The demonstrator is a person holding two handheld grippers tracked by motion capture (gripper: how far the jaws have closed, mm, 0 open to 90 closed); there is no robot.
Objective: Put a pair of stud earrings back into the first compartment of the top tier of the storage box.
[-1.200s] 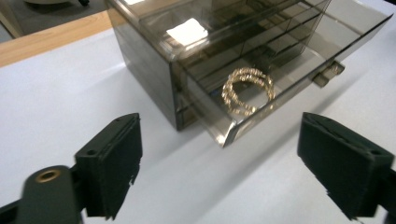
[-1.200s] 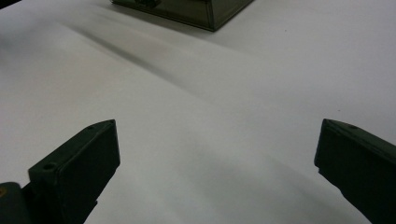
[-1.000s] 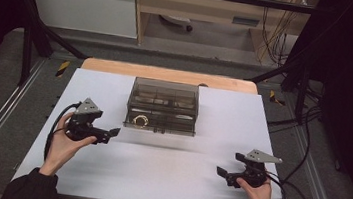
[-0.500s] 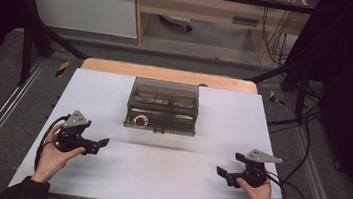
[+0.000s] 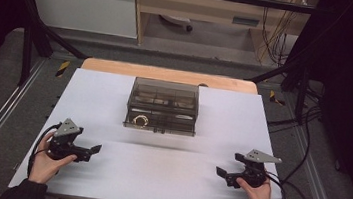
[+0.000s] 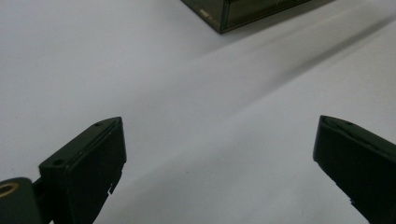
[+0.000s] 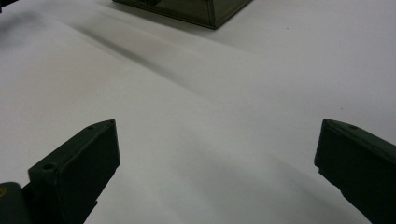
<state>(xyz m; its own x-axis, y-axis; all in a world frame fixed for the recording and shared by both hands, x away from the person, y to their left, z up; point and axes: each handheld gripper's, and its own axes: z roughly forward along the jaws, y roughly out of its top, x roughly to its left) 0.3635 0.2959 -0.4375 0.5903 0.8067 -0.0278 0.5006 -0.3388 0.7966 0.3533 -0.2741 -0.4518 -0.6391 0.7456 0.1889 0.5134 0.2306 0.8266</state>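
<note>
A: The smoked box (image 6: pixel 247 11) is cut by the top edge in both gripper views; only a corner shows.

B: In the high view its compartment contents are too small to identify, the ring-like item (image 5: pixel 140 120) included.

The bench (image 5: pixel 113 102) carries one obstacle, the dark box (image 5: pixel 162 106), standing at mid-width toward the far edge. White bench lies bare to its left, to its right and all along the near side, so a gripper could pass on either flank or in front. The left gripper (image 5: pixel 89 151) and the right gripper (image 5: pixel 223 175) sit well apart at the near corners with a wide bare strip between them, and nothing lies between either one's spread fingers (image 6: pixel 84 172) and the box.
</note>
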